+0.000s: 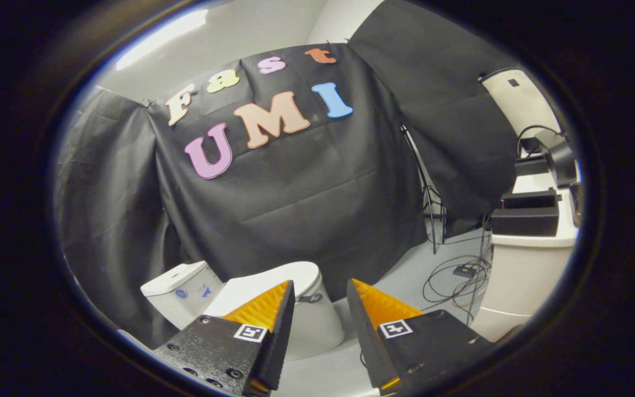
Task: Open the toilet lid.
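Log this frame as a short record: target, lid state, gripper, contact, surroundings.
target: toilet, white, beyond the fingers, against the black cloth wall
lid state: toilet lid down, closed
gripper: gripper open, fingers spread, nothing between them
contact: none; fingers short of the lid
surroundings: toilet tank beside the left finger; cables on the floor; white counter with black boxes; stand

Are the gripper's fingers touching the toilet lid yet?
Apart. The gripper view shows the gripper open, its fingers short of the closed toilet lid, which lies beyond them with nothing held between.
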A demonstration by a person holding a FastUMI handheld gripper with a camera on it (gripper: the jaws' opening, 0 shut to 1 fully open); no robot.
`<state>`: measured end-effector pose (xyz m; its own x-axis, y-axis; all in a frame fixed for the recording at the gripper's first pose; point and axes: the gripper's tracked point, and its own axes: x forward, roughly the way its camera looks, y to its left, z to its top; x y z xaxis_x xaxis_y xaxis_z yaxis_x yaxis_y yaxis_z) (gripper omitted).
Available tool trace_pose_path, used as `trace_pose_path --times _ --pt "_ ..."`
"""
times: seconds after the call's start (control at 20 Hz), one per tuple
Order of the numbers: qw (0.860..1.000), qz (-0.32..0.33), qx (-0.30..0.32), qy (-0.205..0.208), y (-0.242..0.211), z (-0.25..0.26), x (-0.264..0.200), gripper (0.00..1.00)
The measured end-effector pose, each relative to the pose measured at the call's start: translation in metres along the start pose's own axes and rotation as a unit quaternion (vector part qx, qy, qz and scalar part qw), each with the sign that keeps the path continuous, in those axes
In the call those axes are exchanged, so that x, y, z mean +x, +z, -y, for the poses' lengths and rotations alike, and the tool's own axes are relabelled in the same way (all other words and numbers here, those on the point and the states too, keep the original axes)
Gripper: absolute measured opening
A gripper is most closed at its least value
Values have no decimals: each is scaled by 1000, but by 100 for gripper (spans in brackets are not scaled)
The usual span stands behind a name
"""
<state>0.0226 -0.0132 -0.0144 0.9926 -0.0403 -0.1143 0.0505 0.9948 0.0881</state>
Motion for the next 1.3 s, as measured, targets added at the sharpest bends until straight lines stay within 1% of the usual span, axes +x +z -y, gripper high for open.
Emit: trace_pose_path --times 0.15,0.25,0.35,0.45,0.55,0.65,0.85,0.95,1.15,1.3 --pt "1000 -24 14 -7 -3 -3 22 59" --pt "999 -14 33 13 4 -15 42 59" --pt "996 9 79 32 13 -23 72 59" --pt "988 23 145 47 10 -30 103 59" --pt "976 36 207 65 3 -32 125 59" --pt "963 41 256 75 -7 -34 152 59" --pt "945 20 318 69 -42 -31 193 59" --pt "940 5 338 56 -60 -26 210 59" --pt "930 -39 365 32 -94 -17 237 59" --pt "926 -85 368 23 -120 -19 251 59"
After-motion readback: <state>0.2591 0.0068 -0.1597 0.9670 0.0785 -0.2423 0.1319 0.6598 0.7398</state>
